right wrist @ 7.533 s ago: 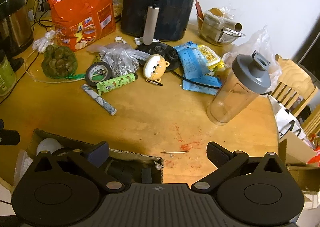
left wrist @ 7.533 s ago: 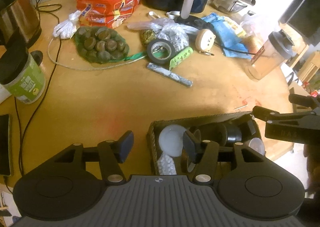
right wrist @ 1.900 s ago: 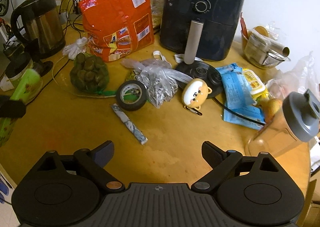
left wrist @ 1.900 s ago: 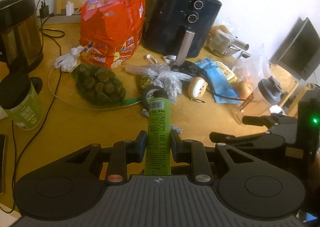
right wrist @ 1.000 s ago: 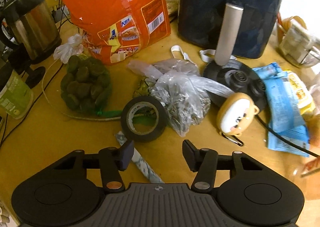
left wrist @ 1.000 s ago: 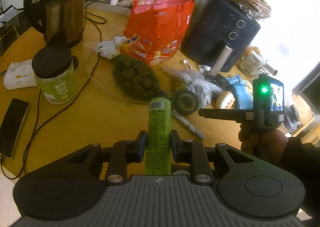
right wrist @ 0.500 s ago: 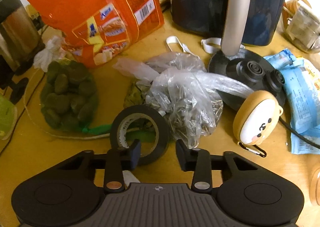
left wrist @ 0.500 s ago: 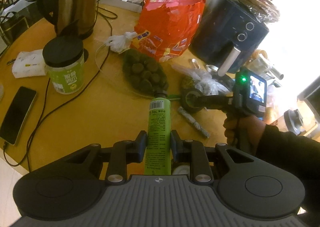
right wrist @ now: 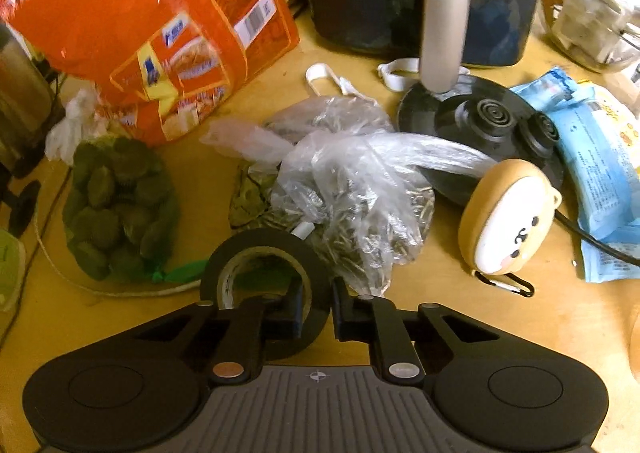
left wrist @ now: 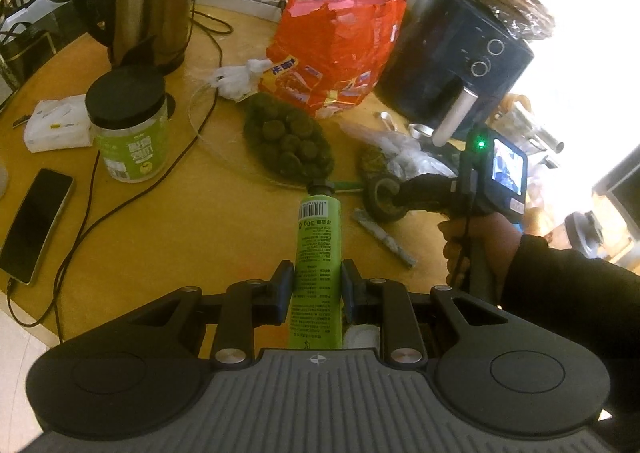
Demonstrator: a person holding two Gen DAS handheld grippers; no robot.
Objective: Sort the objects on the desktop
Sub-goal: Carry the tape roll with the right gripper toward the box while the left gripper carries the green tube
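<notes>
My left gripper point(left wrist: 316, 281) is shut on a green tube point(left wrist: 319, 237), held above the wooden table with its black cap pointing away. In the right wrist view, my right gripper point(right wrist: 318, 307) is shut on the wall of a black tape roll point(right wrist: 256, 249): one finger sits inside the roll's hole, the other outside. The left wrist view shows that same right gripper point(left wrist: 390, 195) at the tape roll point(left wrist: 378, 205), held by a person's hand point(left wrist: 468, 237) in a dark sleeve.
Around the tape lie a net of green balls point(right wrist: 116, 209), a plastic bag of seeds point(right wrist: 352, 197), a dog-face case point(right wrist: 508, 217) and a silver stick point(left wrist: 384, 239). Behind stand an orange snack bag point(left wrist: 336, 57), air fryer point(left wrist: 452, 65), kettle point(left wrist: 148, 1), green jar point(left wrist: 130, 125) and phone point(left wrist: 36, 221).
The right gripper has moved forward onto the tape roll and closed on its wall. The left gripper keeps the green tube and has drifted a little leftward.
</notes>
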